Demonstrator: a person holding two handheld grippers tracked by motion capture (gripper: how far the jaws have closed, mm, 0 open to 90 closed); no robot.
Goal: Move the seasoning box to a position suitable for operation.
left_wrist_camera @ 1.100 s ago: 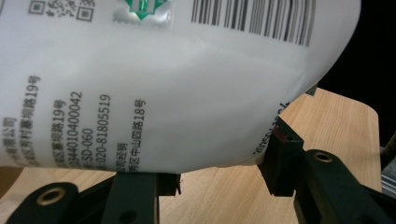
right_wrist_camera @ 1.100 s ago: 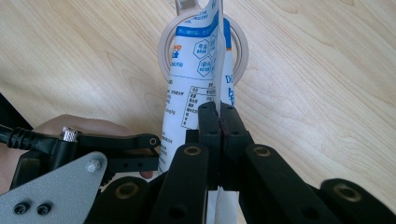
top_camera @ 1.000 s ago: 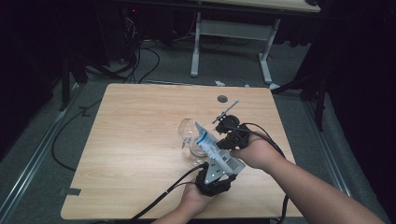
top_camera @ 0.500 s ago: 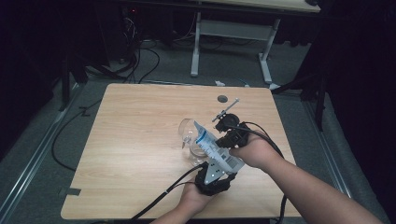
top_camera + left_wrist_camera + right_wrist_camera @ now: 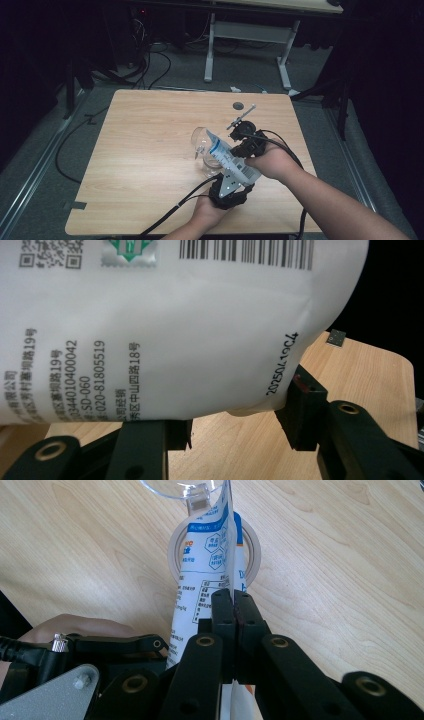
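nothing moved; bag (image 5: 210, 575) pinched in right tool (image 5: 233, 605), over jar (image 5: 210, 150).

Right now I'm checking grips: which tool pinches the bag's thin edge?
The right tool: shut tight on the bag edge; the left tool straddles its wide body.

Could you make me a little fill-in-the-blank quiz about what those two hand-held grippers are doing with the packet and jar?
1. Both grippers hold a white and blue printed plastic pouch tilted over a clear ____ jar.
2. The right gripper has its jaws ____ on the pouch's thin edge.
3. The left gripper holds the pouch by its bottom end, where a black ____ of lines is printed.
4. The jar stands on a light ____ table.

Missing words: glass; shut; barcode; wooden
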